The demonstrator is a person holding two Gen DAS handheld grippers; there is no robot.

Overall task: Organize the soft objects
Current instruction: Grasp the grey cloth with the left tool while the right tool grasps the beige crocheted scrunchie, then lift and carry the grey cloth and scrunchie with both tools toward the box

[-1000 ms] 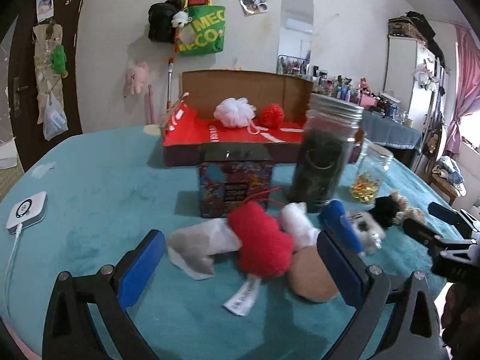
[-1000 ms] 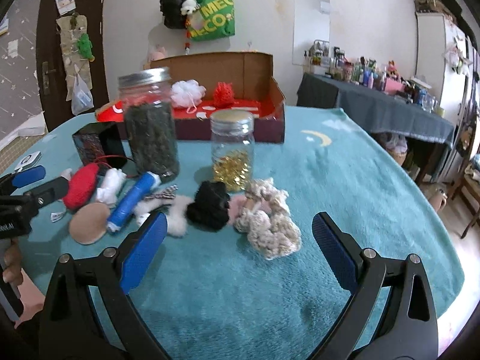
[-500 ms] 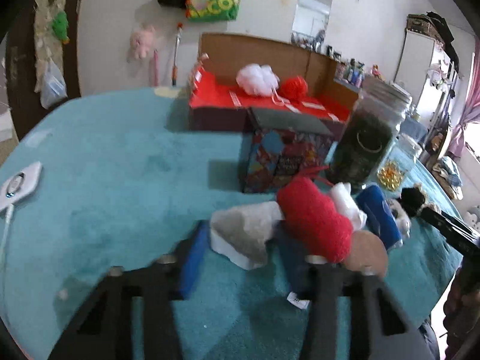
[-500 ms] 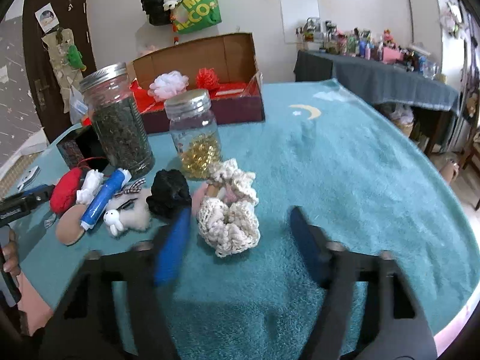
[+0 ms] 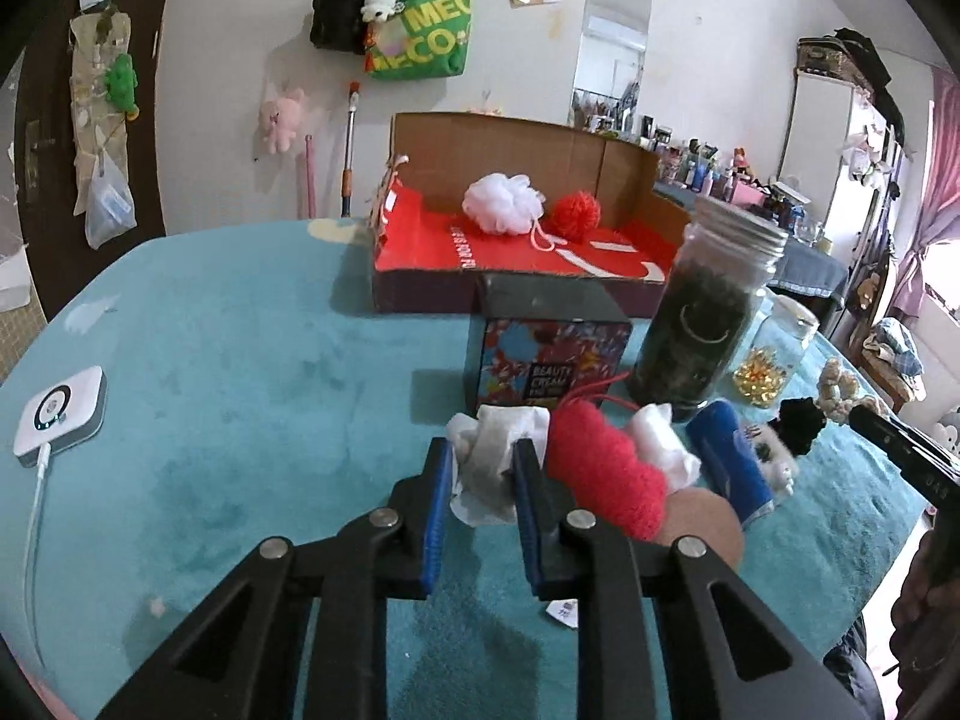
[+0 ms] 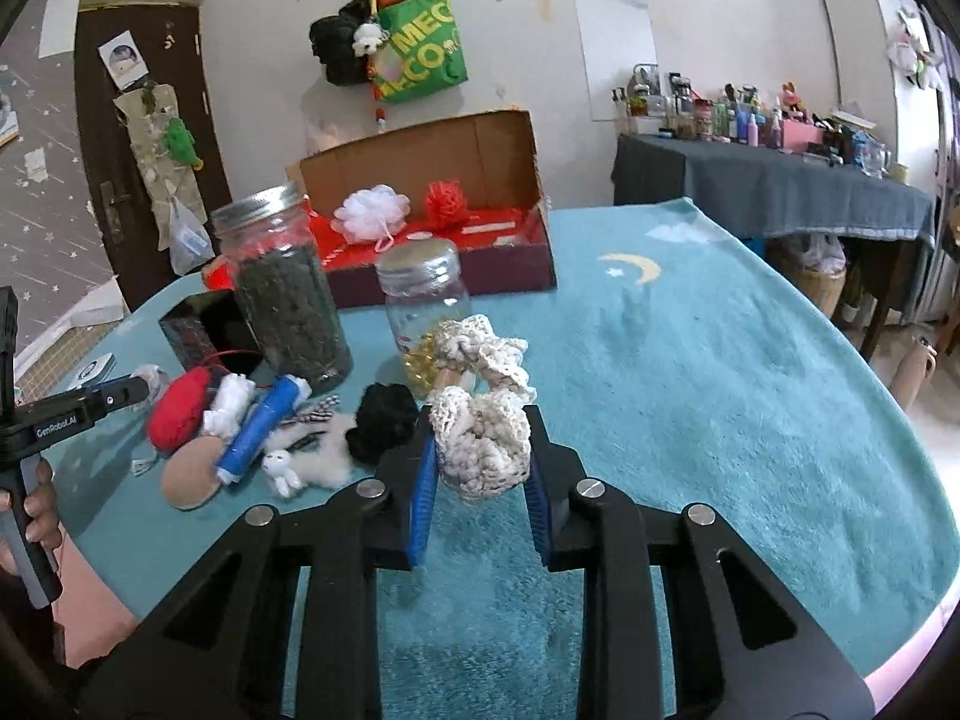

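Note:
My left gripper (image 5: 483,456) is shut on a crumpled white-grey cloth (image 5: 489,456) on the teal table. Beside it lie a red knitted piece (image 5: 606,480), a white soft piece (image 5: 660,441), a blue tube (image 5: 729,462) and a tan round pad (image 5: 708,525). My right gripper (image 6: 480,450) is shut on a cream crocheted scrunchie (image 6: 480,450), held just above the table. A black scrunchie (image 6: 384,420) and a white fluffy toy (image 6: 312,459) lie left of it. An open cardboard box (image 5: 522,258) with a red floor holds a white pouf (image 5: 501,204) and a red pouf (image 5: 576,213).
A tall jar of dark leaves (image 5: 708,312), a small jar with gold pieces (image 6: 429,306) and a colourful cream box (image 5: 552,354) stand between the soft things and the cardboard box. A white charger device (image 5: 57,414) lies at the far left. The table edge runs close on the right.
Both grippers went from wide open to shut: the left closed on the white-grey cloth, the right closed on the cream scrunchie and lifted it slightly. Both moved forward.

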